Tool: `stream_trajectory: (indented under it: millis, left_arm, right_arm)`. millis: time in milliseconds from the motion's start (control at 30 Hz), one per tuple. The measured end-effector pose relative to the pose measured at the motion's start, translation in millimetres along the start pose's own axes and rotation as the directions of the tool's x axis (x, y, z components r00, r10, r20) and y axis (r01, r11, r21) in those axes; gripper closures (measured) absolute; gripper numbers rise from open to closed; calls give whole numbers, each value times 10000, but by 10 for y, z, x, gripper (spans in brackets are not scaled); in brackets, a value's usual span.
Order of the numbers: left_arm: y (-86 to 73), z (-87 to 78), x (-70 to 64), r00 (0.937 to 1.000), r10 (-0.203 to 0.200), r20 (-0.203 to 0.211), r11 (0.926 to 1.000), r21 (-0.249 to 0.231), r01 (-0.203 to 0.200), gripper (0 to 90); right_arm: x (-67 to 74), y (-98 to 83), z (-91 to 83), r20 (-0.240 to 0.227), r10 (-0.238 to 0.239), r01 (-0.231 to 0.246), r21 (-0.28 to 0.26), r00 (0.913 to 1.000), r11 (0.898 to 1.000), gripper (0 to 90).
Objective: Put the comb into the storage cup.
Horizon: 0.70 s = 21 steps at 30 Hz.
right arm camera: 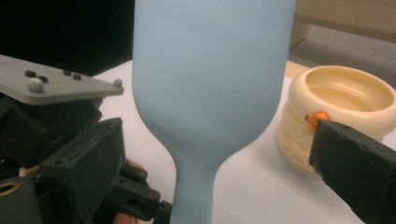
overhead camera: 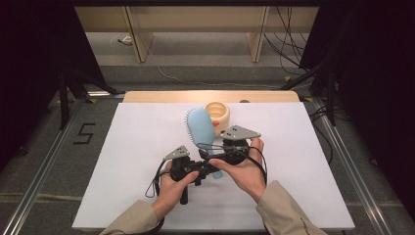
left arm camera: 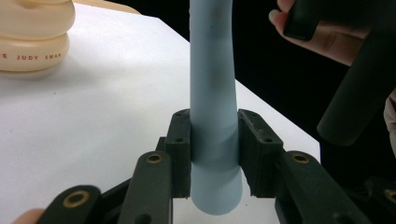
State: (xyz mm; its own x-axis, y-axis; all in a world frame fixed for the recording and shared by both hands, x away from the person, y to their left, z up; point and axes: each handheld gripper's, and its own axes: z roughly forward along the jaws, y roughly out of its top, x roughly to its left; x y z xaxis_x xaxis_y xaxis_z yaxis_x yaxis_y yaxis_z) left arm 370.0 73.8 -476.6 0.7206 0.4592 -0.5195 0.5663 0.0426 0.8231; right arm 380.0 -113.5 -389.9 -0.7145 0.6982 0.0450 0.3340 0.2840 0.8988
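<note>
1 hairbrush [overhead camera: 202, 128] | 1 cream pot [overhead camera: 217, 113] | left hand-held gripper [left arm camera: 215, 154] grasping hairbrush | right hand-held gripper [right arm camera: 210, 154] released

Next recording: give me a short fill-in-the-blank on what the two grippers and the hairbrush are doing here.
1. The left gripper is shut on the blue hairbrush at its ____.
2. The right gripper has its jaws ____, with the brush between them untouched.
3. The cream pot beside the brush stands on the ____ table.

Missing words: handle; open; white
</note>
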Motion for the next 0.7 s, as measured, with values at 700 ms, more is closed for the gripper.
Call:
stream_trajectory:
  millis: [700]
  left_arm:
    - [-10,10,2,10000,-49,29,10000,42,49,665]
  right_arm:
    - [-21,136,-41,28,-88,89,-326,10000,9994,34]
